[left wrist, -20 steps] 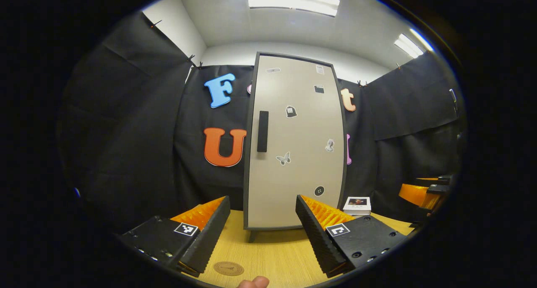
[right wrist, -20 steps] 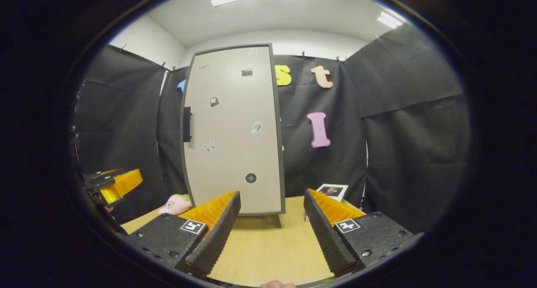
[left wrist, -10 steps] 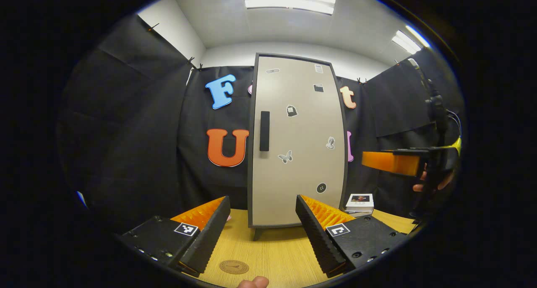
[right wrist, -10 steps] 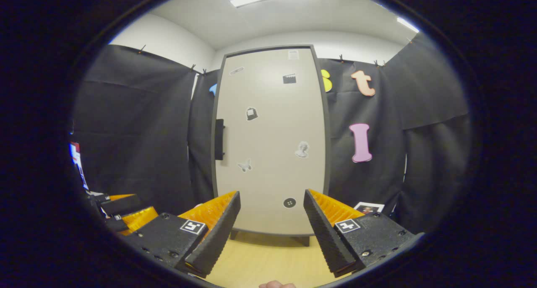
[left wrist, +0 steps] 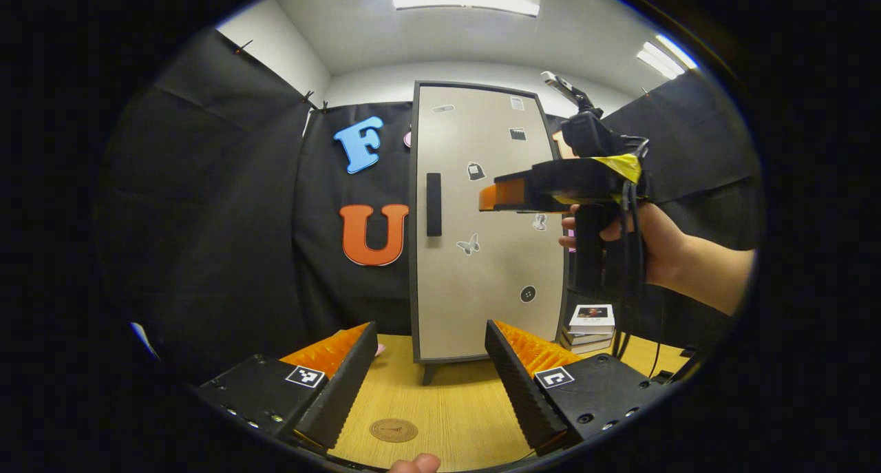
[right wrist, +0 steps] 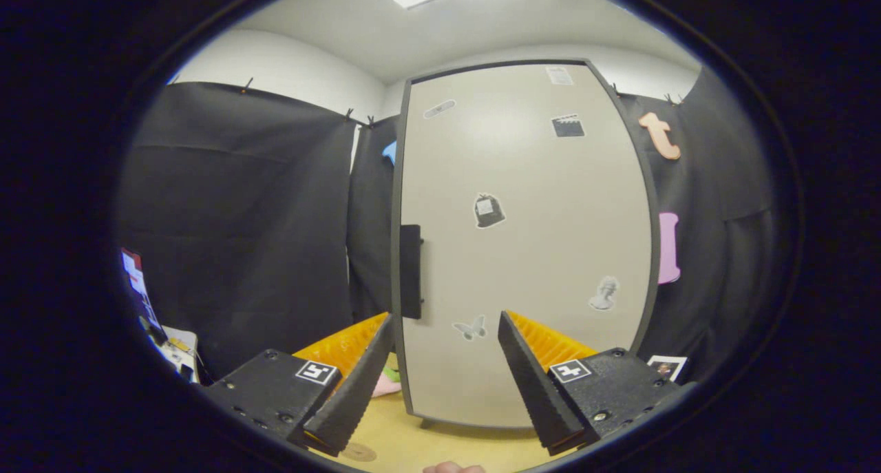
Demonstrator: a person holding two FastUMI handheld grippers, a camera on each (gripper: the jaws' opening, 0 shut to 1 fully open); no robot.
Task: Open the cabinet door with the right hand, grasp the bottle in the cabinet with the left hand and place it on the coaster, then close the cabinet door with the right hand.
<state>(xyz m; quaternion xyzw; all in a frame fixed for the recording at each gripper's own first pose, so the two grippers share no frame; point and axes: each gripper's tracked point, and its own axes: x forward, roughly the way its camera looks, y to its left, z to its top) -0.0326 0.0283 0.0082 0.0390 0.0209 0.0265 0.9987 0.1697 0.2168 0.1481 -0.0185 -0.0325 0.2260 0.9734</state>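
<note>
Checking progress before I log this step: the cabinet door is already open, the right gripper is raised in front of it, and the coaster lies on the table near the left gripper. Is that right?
Not quite: the cabinet door is shut, as the left gripper view shows. The rest holds: the right gripper is raised in front of it, jaws open, and the coaster lies on the table near the left gripper.

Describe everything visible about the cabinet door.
The tall beige cabinet door with a dark grey frame is shut. A black vertical bar handle sits near its left edge, and small stickers, among them a butterfly sticker, dot its matte face. The cabinet stands upright on short legs on the light wooden table. The right tool hovers before it, apparently not touching.
</note>
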